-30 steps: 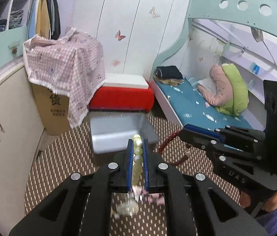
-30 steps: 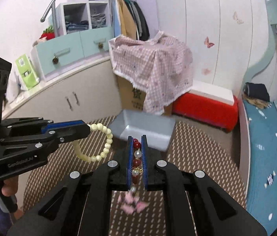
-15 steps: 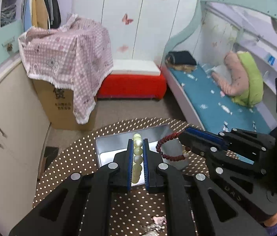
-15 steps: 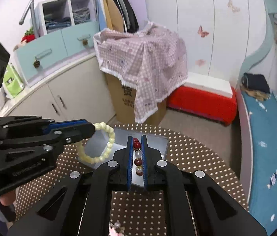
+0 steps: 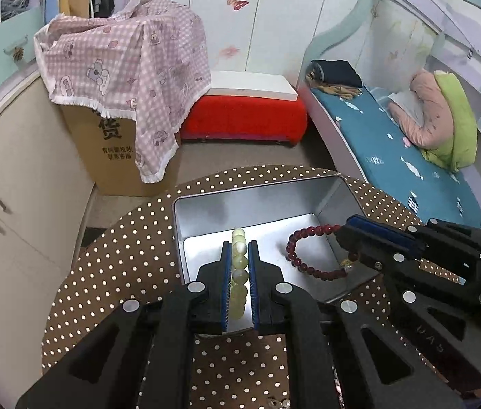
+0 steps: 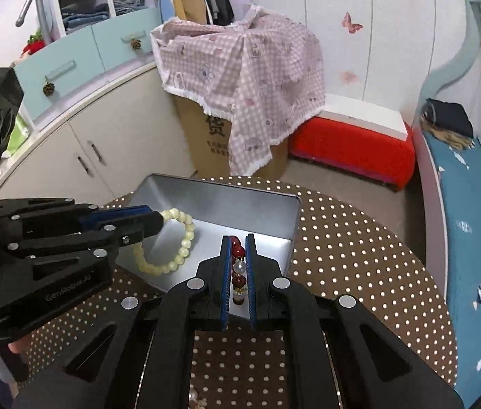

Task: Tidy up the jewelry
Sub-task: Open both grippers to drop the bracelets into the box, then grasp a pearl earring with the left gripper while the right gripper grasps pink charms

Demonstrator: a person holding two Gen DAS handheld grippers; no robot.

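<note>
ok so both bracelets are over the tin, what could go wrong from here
The red bracelet hangs near the tin's right wall, so it might drape over the rim when the right gripper lets go. The pale bracelet in the left gripper hangs close by; the two could tangle if dropped together.

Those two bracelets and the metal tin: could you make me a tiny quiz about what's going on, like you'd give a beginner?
1. True or false: the left gripper is shut on the pale yellow bracelet.
2. What is the right gripper holding? A) a pink hair clip B) the dark red bracelet C) nothing
3. Fill in: both bracelets hang over the open ____ on the dotted tablecloth.

Key
1. True; beads sit between its jaws.
2. B.
3. Silver tin. Whether either bracelet touches its floor cannot be told.
</note>
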